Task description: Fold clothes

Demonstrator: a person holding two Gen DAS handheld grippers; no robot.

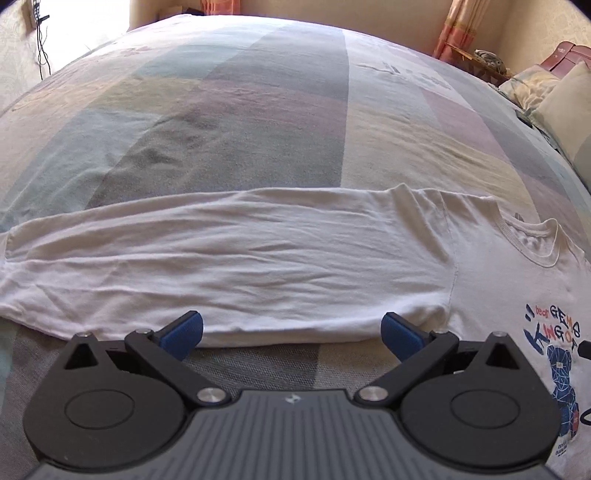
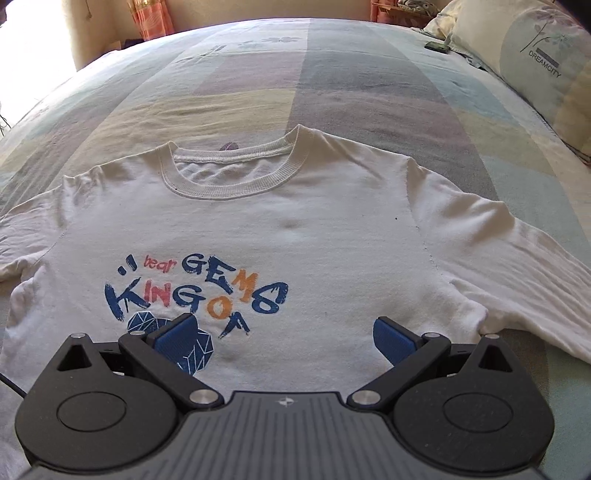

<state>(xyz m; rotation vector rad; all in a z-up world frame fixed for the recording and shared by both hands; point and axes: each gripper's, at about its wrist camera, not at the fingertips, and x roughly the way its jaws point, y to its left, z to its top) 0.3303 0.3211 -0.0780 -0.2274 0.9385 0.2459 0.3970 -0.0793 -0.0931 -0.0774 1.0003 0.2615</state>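
A white long-sleeved T-shirt [image 2: 295, 221] lies flat, front up, on the bed, with a blue and orange bear print [image 2: 192, 291] on its chest. In the left wrist view its long sleeve [image 1: 229, 266] stretches out sideways to the left, and the collar [image 1: 532, 240] and print [image 1: 554, 332] show at the right. My left gripper [image 1: 291, 334] hangs open over the sleeve's near edge, holding nothing. My right gripper [image 2: 284, 339] hovers open above the chest, just below the print, also holding nothing. The other sleeve [image 2: 517, 258] runs off to the right.
The bed carries a pastel checked sheet [image 1: 280, 110]. Pillows [image 2: 535, 62] lie at the right end, with a small dark object [image 2: 436, 46] beside them. Orange curtains [image 1: 454, 29] and a wall stand beyond the far edge; cables [image 1: 42, 44] hang at the far left.
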